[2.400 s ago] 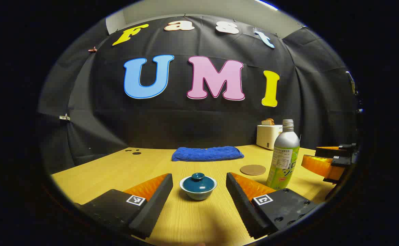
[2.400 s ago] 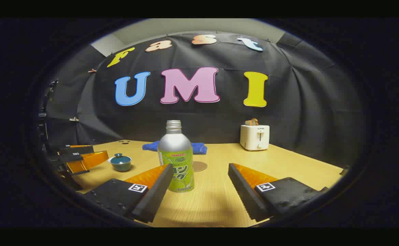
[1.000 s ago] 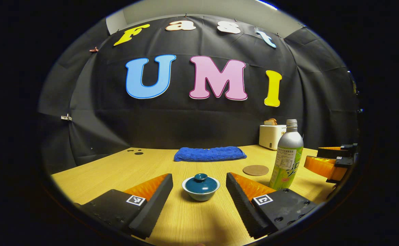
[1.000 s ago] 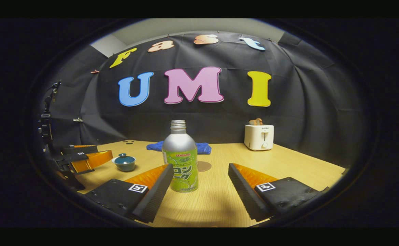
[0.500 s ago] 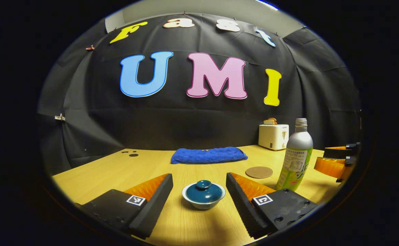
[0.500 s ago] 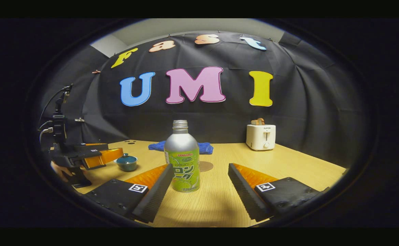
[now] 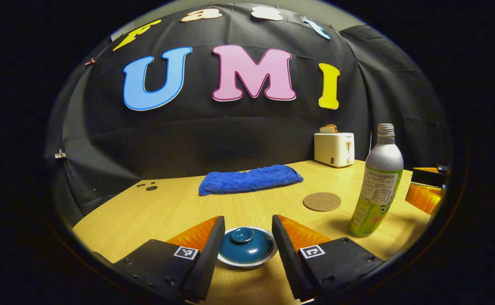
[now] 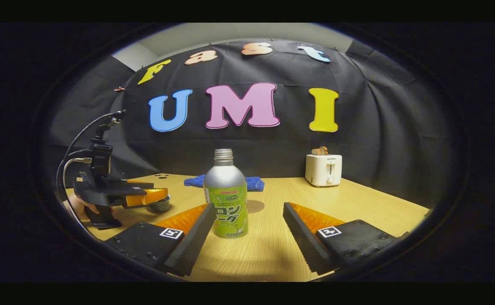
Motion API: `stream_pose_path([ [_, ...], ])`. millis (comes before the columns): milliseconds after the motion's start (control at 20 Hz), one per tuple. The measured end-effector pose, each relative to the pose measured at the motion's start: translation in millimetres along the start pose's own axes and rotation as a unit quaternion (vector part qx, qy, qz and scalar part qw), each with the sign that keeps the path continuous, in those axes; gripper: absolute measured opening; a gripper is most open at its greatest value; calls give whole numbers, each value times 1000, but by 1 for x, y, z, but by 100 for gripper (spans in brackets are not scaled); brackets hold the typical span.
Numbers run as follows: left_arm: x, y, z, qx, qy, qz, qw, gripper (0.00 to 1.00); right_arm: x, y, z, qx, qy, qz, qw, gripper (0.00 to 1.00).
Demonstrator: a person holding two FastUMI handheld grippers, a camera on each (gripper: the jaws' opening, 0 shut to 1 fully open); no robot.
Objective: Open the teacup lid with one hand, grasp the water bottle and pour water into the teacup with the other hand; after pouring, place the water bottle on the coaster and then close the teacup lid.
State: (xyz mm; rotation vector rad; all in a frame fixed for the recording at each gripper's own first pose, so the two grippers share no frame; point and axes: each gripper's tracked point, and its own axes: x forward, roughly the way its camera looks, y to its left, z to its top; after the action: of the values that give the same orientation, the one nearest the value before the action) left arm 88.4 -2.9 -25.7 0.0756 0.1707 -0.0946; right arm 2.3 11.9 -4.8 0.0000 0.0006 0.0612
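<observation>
The teacup with its teal lid (image 7: 246, 246) sits on the wooden table (image 7: 167, 212), right between the fingers of my left gripper (image 7: 247, 224), which is open and straddles it from above. The lid is on the cup. In the right gripper view the left gripper (image 8: 145, 195) hovers over the cup (image 8: 161, 206) at the left. The silver and green water bottle (image 8: 226, 199) stands upright, uncapped, close to the left finger of my open right gripper (image 8: 247, 214). The bottle (image 7: 376, 182) is to the cup's right, with the round brown coaster (image 7: 322, 201) behind it.
A blue towel (image 7: 249, 179) lies at the back of the table. A white toaster (image 7: 334, 149) with toast stands at the back right. The right gripper (image 7: 427, 190) shows at the far right edge, beyond the bottle. A hand (image 8: 80, 207) holds the left gripper.
My left gripper has moved forward and down, so the teacup now lies between its fingers, and the fingers have drawn closer together. The right gripper has barely moved; the bottle stays put.
</observation>
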Motion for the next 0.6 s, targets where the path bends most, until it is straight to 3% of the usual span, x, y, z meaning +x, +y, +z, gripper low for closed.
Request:
stream_pose_path([
  [300,8,0,-7,-2,30,-2,1000,63,2,7,1,0,0,14,1000,99],
  [600,10,3,-4,-1,25,7,1000,38,3,7,0,0,1,16,1000,99],
])
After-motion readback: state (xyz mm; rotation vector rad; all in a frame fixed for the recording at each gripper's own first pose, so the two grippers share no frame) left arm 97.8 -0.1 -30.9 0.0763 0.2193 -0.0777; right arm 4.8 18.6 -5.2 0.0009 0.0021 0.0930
